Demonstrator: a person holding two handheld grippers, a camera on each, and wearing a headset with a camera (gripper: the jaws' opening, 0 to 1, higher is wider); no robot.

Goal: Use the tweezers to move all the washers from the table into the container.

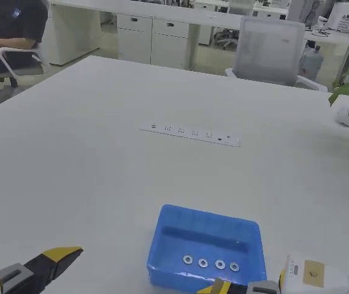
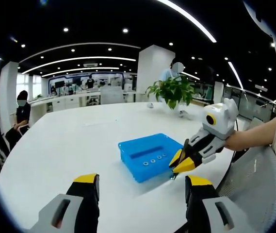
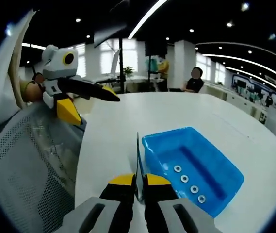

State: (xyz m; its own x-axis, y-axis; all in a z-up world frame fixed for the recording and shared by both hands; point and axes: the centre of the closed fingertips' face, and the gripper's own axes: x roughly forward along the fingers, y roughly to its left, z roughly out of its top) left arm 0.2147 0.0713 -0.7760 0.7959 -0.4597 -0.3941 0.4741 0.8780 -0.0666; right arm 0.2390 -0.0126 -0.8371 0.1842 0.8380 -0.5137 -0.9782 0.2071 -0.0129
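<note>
Left of the blue rectangular plastic container [image 1: 208, 214], the left gripper [image 2: 141, 178] hangs with its jaws wide and empty. Inside the container, four small silver metal washers [image 1: 203, 263] lie in a row on its floor. At its near right corner, the right gripper [image 3: 138, 178] has its jaws pinched narrow on thin steel tweezers [image 3: 138, 155]. The washers look light, stiff and slick; one tweezer tip through the hole, nipping the ring, would likely hold best. The right gripper view shows the tweezers' blade plainly; the head view adds the white worktop [image 1: 100, 153] beyond the container, where I spot no loose washer.
</note>
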